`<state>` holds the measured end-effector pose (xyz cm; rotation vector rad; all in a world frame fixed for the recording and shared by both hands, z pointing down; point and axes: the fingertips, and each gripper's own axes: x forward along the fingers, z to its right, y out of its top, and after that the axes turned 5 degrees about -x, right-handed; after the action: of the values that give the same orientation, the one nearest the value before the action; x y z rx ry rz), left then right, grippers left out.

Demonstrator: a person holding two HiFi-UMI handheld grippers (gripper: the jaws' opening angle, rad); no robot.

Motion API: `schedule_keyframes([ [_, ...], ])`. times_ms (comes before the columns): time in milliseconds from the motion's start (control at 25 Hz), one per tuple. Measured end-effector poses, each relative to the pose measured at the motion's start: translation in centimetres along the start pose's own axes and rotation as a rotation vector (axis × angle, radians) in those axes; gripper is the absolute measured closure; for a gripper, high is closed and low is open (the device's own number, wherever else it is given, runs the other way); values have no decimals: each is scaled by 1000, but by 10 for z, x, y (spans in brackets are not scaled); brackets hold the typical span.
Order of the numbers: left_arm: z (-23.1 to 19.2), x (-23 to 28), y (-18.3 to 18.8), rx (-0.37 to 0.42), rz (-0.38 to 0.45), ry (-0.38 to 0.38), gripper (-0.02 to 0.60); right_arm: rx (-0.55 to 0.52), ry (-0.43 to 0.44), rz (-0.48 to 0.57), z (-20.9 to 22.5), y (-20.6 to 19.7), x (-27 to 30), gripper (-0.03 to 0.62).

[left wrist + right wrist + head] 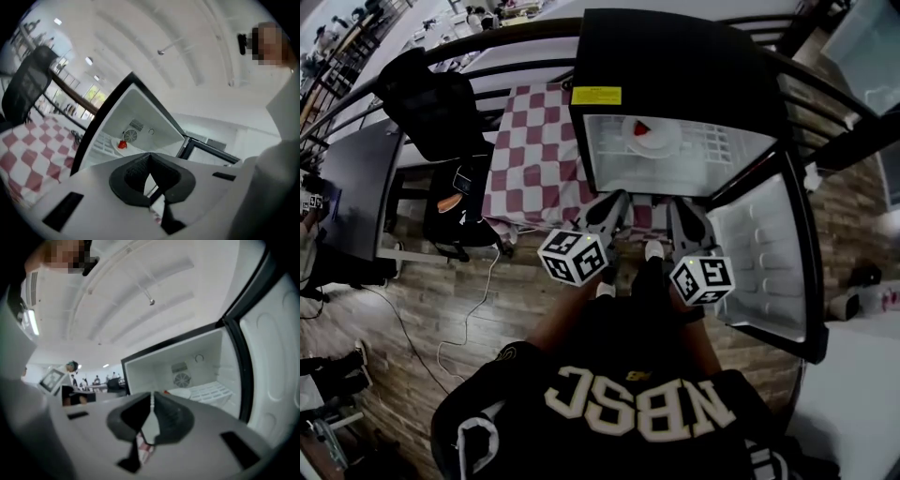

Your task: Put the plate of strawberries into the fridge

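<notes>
A white plate (652, 139) with a red strawberry (642, 128) lies on the wire shelf inside the open black fridge (675, 66). It shows again as the plate (114, 146) with its strawberry (122, 144) in the left gripper view, and as the plate (180, 393) in the right gripper view. Both grippers are held back in front of the fridge opening, clear of the plate. My left gripper (614, 201) (150, 157) is shut with nothing in it. My right gripper (680, 206) (151, 397) is shut and empty too.
The fridge door (764, 262) stands swung open at the right. A table with a red-and-white checked cloth (534, 150) is to the left of the fridge, with a black chair (436, 112) beyond it. A white cable (473, 309) trails over the wooden floor.
</notes>
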<state>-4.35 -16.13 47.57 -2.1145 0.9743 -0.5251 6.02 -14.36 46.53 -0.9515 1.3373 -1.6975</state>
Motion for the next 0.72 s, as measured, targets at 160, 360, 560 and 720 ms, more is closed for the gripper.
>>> schedule_keyframes([
  [160, 23, -13, 19, 324, 76, 51, 565, -78, -29, -4, -8, 7, -10, 572],
  [360, 31, -21, 18, 436, 93, 90, 565, -145, -55, 1, -17, 8, -23, 574],
  [560, 35, -26, 13, 469, 105, 113, 566, -167, -72, 17, -20, 11, -34, 574],
  [720, 39, -32, 8, 507, 114, 130, 566, -173, -85, 30, -19, 15, -41, 574],
])
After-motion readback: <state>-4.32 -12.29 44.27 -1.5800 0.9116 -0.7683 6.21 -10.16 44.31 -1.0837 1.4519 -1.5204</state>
